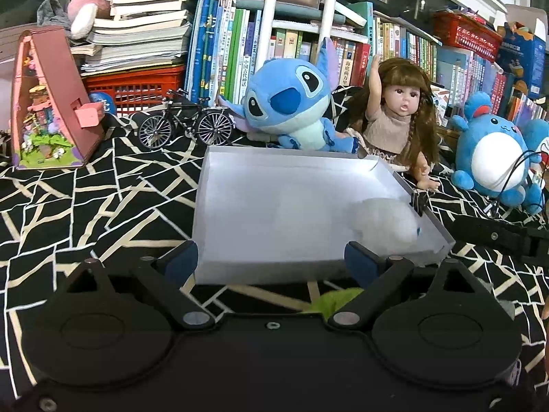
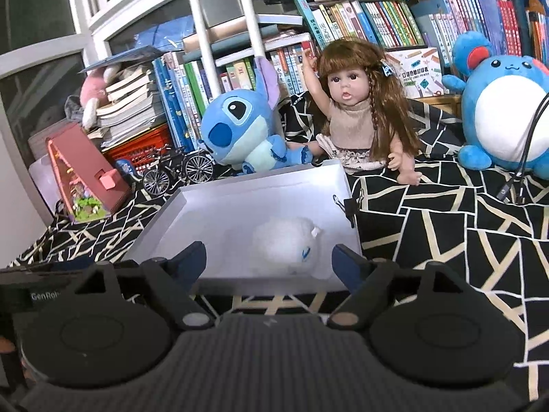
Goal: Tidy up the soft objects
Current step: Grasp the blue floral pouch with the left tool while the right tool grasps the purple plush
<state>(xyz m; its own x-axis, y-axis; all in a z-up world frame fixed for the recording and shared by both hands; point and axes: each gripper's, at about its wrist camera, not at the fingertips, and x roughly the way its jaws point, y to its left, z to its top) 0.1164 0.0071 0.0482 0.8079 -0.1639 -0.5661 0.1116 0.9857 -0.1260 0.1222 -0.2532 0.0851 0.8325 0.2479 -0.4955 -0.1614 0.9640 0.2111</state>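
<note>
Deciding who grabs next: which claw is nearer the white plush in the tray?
Right, probably. The white plush sits just beyond the right claw, between its open fingers. From the left claw, it lies off to the right, past the right finger, in the tray.

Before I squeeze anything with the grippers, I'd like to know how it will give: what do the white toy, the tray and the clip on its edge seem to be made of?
White toy: fluffy plush, going by its fuzzy, blurred outline; likely soft.
Tray: thin matte white sheet with folded walls, probably cardboard, possibly plastic.
Binder clip: black body with wire loops, apparently metal.
</note>
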